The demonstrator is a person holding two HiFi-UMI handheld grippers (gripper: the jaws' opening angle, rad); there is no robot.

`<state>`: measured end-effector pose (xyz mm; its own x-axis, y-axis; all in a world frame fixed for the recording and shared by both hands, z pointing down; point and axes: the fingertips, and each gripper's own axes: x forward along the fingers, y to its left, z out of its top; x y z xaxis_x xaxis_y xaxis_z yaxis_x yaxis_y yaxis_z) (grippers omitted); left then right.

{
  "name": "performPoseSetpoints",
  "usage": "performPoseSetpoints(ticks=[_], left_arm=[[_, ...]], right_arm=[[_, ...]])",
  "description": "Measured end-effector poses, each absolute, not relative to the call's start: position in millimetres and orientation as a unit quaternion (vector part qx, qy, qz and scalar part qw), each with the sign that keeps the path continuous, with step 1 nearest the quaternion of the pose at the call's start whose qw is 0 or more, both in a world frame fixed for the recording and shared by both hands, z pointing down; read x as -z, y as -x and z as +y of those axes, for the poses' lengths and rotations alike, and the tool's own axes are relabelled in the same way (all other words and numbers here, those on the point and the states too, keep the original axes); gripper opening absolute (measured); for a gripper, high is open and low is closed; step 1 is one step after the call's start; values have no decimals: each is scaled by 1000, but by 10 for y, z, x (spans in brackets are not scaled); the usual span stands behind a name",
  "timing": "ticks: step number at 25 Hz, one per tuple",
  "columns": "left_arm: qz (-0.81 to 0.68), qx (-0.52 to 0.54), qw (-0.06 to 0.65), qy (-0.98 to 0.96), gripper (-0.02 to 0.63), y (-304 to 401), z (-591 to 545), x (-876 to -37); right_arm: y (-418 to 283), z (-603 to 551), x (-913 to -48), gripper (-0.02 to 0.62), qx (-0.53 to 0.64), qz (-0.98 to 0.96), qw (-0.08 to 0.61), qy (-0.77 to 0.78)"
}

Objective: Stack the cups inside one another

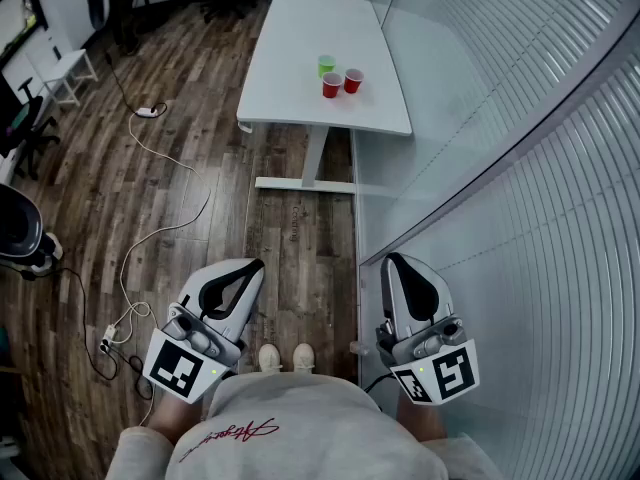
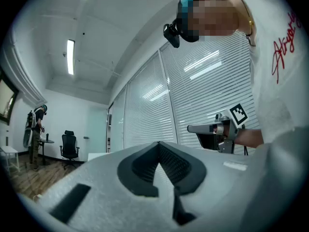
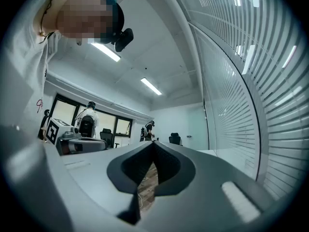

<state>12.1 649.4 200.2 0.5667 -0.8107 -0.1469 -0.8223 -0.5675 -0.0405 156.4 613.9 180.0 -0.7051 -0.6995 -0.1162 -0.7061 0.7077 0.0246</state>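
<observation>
The three cups sit far away from the person, on the white table (image 1: 300, 48) at the top of the head view. There is a green cup (image 1: 326, 65), a red cup (image 1: 332, 86) just in front of it, and a second red cup (image 1: 353, 80) right beside that one. They are bunched close together near the table's front edge. They look like they stand with their mouths up, but they are too small to be sure, and the second red cup may lean a bit. None is inside another yet, so I think the stacking has not started. The left gripper (image 1: 250, 271) and the right gripper (image 1: 397, 264) are held low, close to the person's body, over the wood floor (image 1: 160, 208). Both point ahead toward the table. In each gripper view the two jaws are pressed together at the tips with nothing between them, so both are clenched and empty. The cups lie straight ahead and well apart from both grippers, a little more toward the right gripper's side. I think the person must walk up to the table first, and the right gripper may get there a bit sooner.
</observation>
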Motion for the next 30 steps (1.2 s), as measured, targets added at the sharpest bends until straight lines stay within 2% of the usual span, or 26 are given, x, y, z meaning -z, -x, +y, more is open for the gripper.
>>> performPoseSetpoints(ticks=[18,30], left_arm=[[452,-49,68,888,-5,197,6693,-2037],[448,-55,62,890,-5,316,6808,-2051]], right_arm=[[-1406,6296,-1853,0,-45,908,42,415],[-1317,6482,-1791,2,-34,904,86,418]])
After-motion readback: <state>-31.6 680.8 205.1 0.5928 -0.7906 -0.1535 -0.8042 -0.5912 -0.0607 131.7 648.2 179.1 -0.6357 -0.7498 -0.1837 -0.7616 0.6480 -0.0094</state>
